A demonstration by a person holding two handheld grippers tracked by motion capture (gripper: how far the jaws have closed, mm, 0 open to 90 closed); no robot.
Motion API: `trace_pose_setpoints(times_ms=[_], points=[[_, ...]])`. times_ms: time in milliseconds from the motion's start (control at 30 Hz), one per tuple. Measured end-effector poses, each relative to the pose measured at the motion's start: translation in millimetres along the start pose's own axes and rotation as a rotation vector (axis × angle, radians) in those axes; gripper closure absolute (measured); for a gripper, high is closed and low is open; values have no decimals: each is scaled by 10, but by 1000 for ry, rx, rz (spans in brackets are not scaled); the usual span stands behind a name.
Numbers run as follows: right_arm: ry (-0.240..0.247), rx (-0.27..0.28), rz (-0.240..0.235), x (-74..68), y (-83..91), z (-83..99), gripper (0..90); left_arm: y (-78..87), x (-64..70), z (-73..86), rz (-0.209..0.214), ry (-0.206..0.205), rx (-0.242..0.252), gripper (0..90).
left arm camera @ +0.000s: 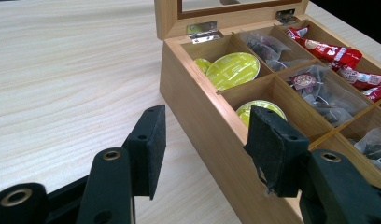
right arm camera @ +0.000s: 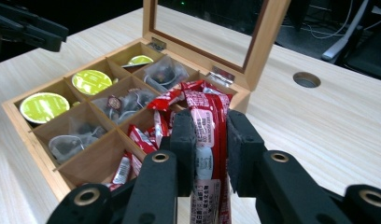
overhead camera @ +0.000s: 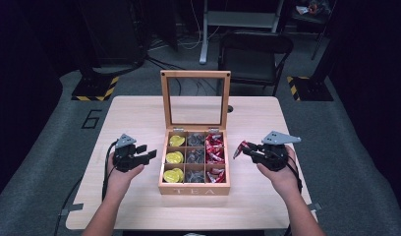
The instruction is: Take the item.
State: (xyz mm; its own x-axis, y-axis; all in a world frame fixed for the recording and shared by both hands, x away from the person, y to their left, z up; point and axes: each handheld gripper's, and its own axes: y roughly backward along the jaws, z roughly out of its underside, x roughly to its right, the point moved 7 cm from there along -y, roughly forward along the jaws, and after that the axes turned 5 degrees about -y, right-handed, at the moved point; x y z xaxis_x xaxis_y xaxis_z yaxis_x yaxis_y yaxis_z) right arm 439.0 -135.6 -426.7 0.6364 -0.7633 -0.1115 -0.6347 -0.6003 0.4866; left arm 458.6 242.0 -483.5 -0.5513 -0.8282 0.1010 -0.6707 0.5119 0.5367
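Observation:
A wooden tea box with its glass lid raised stands mid-table. Its left column holds yellow-green capsules, the middle column clear tea bags, the right column red sachets. My right gripper hovers just right of the box, shut on a red sachet that sticks out past the pads. My left gripper is open to the left of the box, nothing between its pads; the box wall lies just ahead of it.
A round cable hole is cut in the table behind the box's right side. Bare wood stretches left and right of the box. A black chair stands beyond the far edge.

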Motion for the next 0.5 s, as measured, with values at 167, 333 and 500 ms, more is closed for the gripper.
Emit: trace_pose_setpoints(times_ms=[167,333,500], points=[[0,-11,28,55,-21,94,741,1,-5,1,-1,-3,0,473],[-22,-22,27,91,-56,191,740,-3,-9,5,-3,-7,-2,473],[-40,-36,42,158,-105,328,741,-2,-11,7,-5,-3,-2,473]])
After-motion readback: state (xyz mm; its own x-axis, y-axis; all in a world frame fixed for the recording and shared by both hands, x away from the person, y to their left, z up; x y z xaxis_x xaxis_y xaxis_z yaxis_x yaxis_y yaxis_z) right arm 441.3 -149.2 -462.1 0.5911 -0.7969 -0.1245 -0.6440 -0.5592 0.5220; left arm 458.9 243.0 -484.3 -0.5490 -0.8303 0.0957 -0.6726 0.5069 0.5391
